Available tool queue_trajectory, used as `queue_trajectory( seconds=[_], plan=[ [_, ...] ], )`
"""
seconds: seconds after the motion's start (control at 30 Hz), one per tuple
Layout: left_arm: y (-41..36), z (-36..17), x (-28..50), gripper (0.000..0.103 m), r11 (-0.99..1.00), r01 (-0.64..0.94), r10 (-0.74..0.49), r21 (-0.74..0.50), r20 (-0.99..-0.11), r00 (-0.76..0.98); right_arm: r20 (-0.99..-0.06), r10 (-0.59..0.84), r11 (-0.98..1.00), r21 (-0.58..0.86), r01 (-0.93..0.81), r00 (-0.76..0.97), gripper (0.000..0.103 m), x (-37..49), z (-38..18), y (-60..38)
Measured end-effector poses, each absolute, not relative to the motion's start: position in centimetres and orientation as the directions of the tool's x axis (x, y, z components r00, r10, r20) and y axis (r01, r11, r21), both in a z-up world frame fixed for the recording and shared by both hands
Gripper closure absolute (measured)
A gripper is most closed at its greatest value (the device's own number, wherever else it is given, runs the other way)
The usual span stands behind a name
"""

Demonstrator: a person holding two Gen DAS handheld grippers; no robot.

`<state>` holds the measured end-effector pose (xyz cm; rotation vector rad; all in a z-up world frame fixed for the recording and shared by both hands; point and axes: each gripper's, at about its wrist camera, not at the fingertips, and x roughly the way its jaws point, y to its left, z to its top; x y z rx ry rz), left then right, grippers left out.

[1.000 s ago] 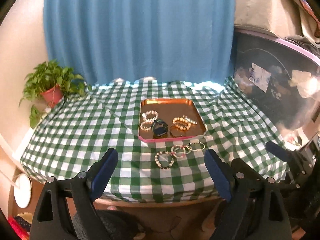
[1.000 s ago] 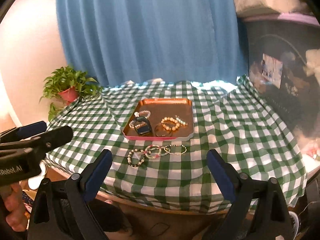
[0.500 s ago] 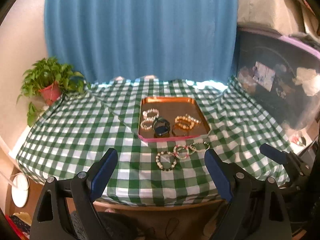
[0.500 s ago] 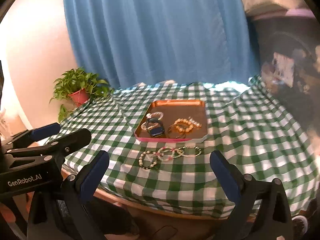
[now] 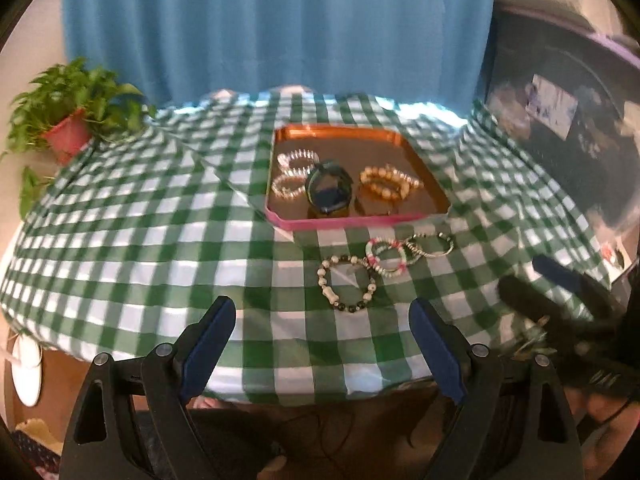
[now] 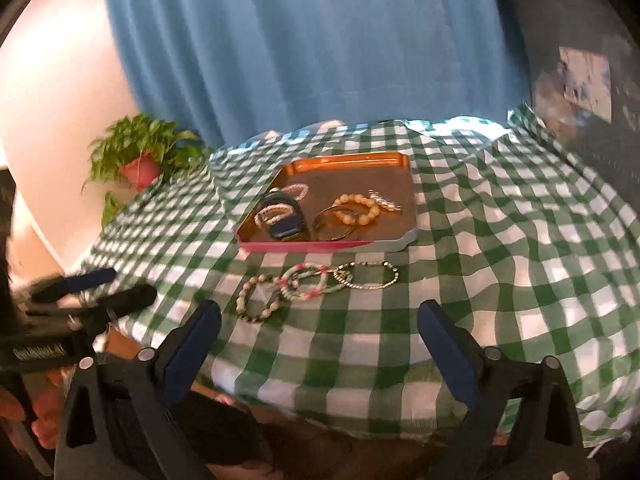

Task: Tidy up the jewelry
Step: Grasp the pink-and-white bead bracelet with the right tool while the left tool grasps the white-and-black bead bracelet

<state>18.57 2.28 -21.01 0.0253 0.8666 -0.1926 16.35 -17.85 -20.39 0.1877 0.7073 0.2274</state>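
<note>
— Jewelry first: where is it?

— Three bracelets lie loose on the checked cloth, low in the middle of the left wrist frame. A dark-and-white beaded bracelet [image 5: 347, 282] sits nearest the cameras, a pink-and-green bracelet [image 5: 386, 256] touches it on the right, and a thin metal chain bracelet [image 5: 434, 245] overlaps that one further right. All three lie just in front of the tray.

— And the tray?

— Copper inside with a pink front wall, the tray [image 5: 344, 221] sits at the centre of the frame. It holds two clear bead bracelets [image 5: 294, 171] at the left, a dark watch [image 5: 329, 192] in the middle and a pale amber bead bracelet [image 5: 385, 185] at the right. From the right wrist view a plain bangle [image 6: 334, 224] leans against the amber beads.

— The tongs?

— The left tongs [image 5: 322, 340] are spread wide with nothing between the blue pads, at the near edge of the tabletop [image 5: 140, 240]. The right tongs [image 6: 320, 344] are likewise spread and empty, just short of the loose bracelets. Each pair shows blurred at the side of the other's frame.

— Anything around it?

— A potted plant [image 5: 66, 120] at the upper left, and a blue curtain [image 5: 280, 28] behind.
</note>
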Motion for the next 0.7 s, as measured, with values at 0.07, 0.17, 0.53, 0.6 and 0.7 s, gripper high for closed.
queue_trajectory(
  seconds=[0.07, 0.17, 0.53, 0.6, 0.7],
  plan=[
    [2.2, -21.9, 19.5, 0.015, 0.982, 0.184, -0.155, -0.047, -0.758, 0.634, -0.621, 0.297, 0.949, 0.274, -0.155, 0.725, 0.012, 17.4, -21.0, -18.6],
    [2.2, -23.4, 21.2, 0.017, 0.976, 0.209, -0.184, -0.065, -0.76, 0.623, -0.642, 0.304, 0.951, 0.251, -0.182, 0.704, 0.033, 19.0, -21.6, -18.6],
    [2.9, -28.9, 26.6, 0.068, 0.961, 0.238, -0.248, -0.141, -0.819, 0.517, -0.728, 0.374, 0.924, 0.236, -0.301, 0.575, 0.086, 24.7, -26.0, -15.2],
    [2.5, -29.0, 26.6, 0.07, 0.959, 0.254, -0.248, -0.13, -0.817, 0.52, -0.743, 0.366, 0.926, 0.229, -0.301, 0.56, 0.087, 25.6, -26.8, -14.8],
    [1.9, -29.5, 26.4, 0.077, 0.953, 0.284, -0.247, -0.105, -0.813, 0.527, -0.751, 0.357, 0.929, 0.221, -0.298, 0.555, 0.087, 26.5, -27.3, -14.6]
  ],
)
